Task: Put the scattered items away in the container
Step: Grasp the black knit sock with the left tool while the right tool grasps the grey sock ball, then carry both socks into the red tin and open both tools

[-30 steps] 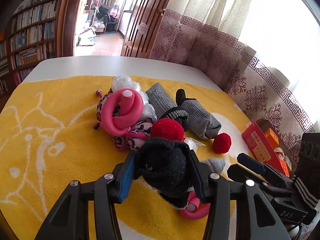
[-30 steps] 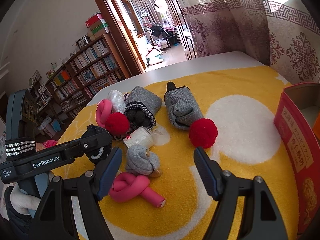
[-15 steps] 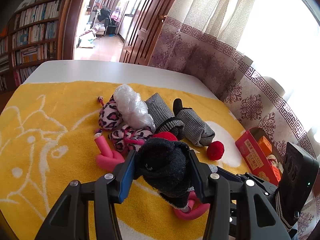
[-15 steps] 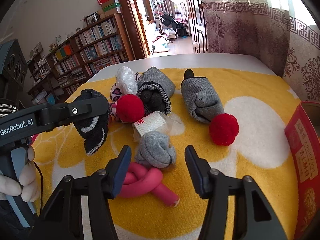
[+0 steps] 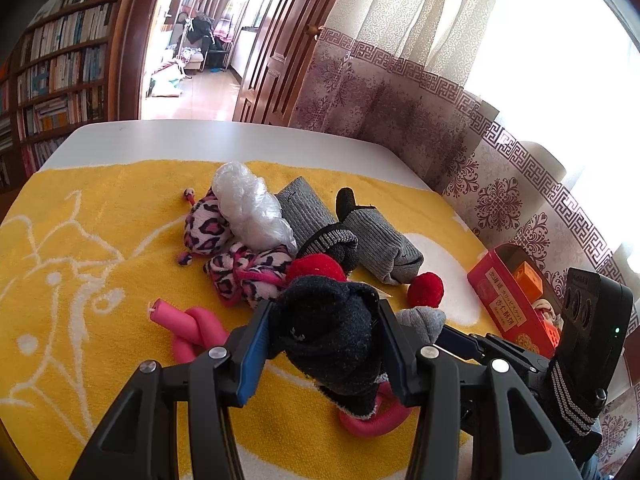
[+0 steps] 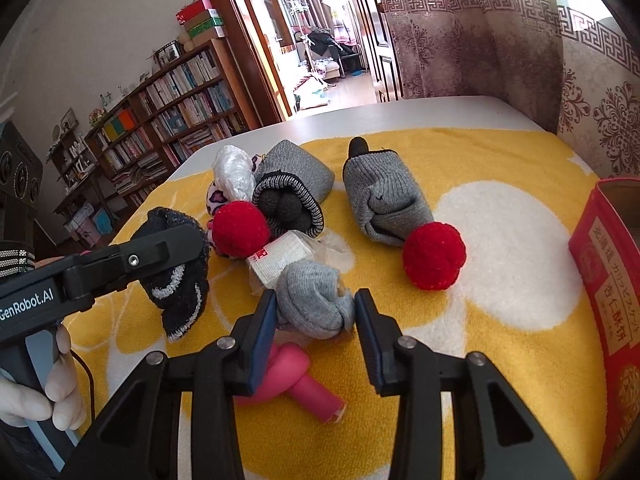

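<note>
Left gripper [image 5: 322,354]: pinching a black sock bundle [image 5: 332,332] between its blue pads, held up over the near part of the yellow towel [image 5: 80,248].
Right gripper [image 6: 315,316]: pressed onto a knotted grey sock [image 6: 314,300], both pads against its sides; the figure has come down to its closed end.
Hand [image 6: 60,392]: gloved fingers wrap the left gripper's handle at the near left edge of the right wrist view.
Pink foam curler [image 6: 298,382]: knotted, lying on the towel just under the grey sock, close to the near edge.
Second pink curler [image 5: 188,326]: on the towel, left of the black bundle.
White packet [image 6: 280,258]: touching the grey sock's far side, in crinkled clear wrap.
Red pompoms: one [image 6: 434,256] near the towel's middle, touching a rolled grey sock [image 6: 384,196]; the other [image 6: 240,229] against a grey-and-black sock roll [image 6: 294,190].
Leopard-print pieces [image 5: 248,270]: left of the sock rolls, with a clear plastic wad [image 5: 250,206] on top.
Container: a red box [image 5: 508,300] at the towel's right edge, open, with orange items inside.
Table [image 5: 240,138]: white, bare beyond the towel's far edge.
</note>
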`<state>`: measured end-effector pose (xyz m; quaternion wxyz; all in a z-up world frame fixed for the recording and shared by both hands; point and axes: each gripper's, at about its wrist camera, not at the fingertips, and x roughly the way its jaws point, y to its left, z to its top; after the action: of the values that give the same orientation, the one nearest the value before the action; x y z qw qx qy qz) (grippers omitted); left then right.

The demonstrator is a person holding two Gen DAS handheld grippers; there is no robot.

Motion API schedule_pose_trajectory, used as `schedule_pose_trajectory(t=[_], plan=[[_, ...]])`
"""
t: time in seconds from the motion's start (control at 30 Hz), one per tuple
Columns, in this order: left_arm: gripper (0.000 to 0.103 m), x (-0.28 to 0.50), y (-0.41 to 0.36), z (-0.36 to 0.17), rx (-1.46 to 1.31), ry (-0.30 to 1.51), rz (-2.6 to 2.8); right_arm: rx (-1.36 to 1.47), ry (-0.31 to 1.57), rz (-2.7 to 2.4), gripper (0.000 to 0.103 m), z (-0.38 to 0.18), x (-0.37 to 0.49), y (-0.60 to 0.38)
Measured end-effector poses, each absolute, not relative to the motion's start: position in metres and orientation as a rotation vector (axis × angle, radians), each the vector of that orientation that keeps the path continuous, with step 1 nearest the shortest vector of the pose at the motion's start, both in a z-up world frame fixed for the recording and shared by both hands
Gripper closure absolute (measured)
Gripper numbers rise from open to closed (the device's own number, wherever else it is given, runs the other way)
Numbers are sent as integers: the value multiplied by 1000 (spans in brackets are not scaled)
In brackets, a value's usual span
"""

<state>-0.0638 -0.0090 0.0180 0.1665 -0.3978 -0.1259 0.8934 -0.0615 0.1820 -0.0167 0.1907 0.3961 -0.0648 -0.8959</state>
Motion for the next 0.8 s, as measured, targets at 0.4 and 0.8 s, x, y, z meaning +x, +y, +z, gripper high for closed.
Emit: schedule_pose_trajectory(t=[0.4, 0.8], plan=[[51, -55, 9, 22, -1095, -238, 2577, 1029, -248, -2638, 60, 1, -57, 203], [51, -48, 32, 21, -1090, -133, 2546, 938, -329, -2807, 60, 33, -21, 260]])
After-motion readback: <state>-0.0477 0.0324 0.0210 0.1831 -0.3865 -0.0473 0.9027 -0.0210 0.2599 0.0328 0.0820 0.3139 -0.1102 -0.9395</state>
